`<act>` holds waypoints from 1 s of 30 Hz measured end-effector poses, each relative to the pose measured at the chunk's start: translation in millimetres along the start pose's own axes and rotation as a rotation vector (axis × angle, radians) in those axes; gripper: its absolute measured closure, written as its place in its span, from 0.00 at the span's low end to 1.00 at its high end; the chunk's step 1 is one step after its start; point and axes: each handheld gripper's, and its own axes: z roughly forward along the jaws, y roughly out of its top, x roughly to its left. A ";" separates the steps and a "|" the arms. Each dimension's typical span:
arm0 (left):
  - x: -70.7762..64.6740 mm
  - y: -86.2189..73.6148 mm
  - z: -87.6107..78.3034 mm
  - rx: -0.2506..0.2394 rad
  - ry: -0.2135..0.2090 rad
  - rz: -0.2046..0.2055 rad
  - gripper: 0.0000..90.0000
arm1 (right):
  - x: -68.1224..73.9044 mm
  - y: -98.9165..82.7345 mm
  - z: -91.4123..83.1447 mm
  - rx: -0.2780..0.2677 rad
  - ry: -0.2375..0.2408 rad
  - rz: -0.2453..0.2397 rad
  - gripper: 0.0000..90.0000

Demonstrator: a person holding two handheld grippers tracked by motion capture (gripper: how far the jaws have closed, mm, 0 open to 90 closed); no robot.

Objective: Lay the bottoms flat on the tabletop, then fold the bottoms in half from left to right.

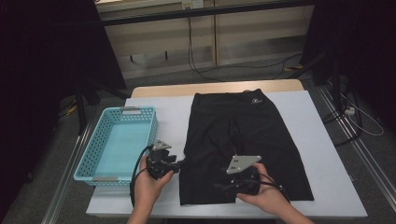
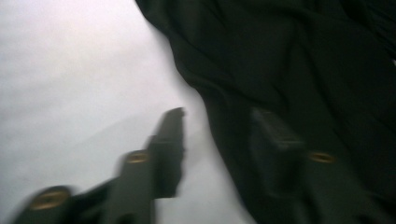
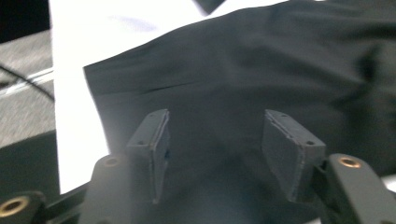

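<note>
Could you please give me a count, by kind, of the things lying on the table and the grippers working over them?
Black shorts: 1
Light blue basket: 1
Grippers: 2, the left gripper and the right gripper
Total: 4

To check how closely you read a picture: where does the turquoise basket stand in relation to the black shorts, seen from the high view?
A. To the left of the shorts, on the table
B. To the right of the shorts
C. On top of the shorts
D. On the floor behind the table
A: the turquoise basket stands on the white table, left of the spread black shorts, with bare table between them.
</note>
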 end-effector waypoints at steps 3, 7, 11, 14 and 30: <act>-1.2 0.2 3.7 -0.002 0.000 0.022 0.40 | -10.7 -3.3 -7.9 -0.010 -0.040 0.033 0.38; -2.5 -0.7 9.2 0.007 -0.002 0.023 0.31 | -20.1 -8.3 -11.9 -0.008 -0.082 0.058 0.33; -3.4 -2.2 12.7 0.016 0.004 0.026 0.25 | -27.8 -11.8 -15.3 -0.006 -0.124 0.072 0.29; -4.5 -3.3 13.5 0.025 0.010 0.038 0.24 | -32.7 -12.9 -18.4 -0.016 -0.148 0.085 0.26; -13.9 -7.6 21.5 0.042 0.050 0.104 0.24 | -49.7 -13.9 -24.3 -0.033 -0.225 0.129 0.21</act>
